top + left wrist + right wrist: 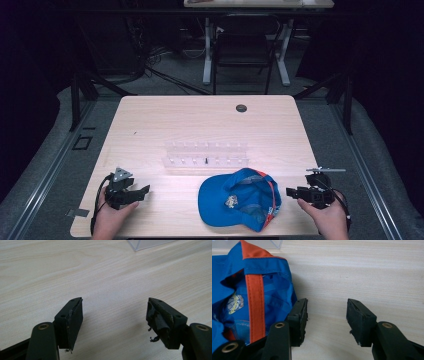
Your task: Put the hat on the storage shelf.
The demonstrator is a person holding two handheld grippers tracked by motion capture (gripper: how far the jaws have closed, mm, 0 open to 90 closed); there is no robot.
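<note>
Blue cap (239, 199) lies upside down at the near edge of the wooden table (200, 120), orange band and inner label showing, just in front of the clear plastic rack (205, 154).

Right gripper (291, 192) sits just beside the cap's right side, jaws spread wide, nothing between them; in the right gripper view 1 jaw stands at the cap's (249, 302) edge, whether touching cannot be told.

Left gripper (142, 191) rests well apart on the cap's left, jaws also wide and empty over bare wood.

Judgement: the reach for the cap is in hand. The 2 grippers would do best to come in low, take the fabric rim or orange band squarely between the pads, and close only once cloth sits well inside.
</note>
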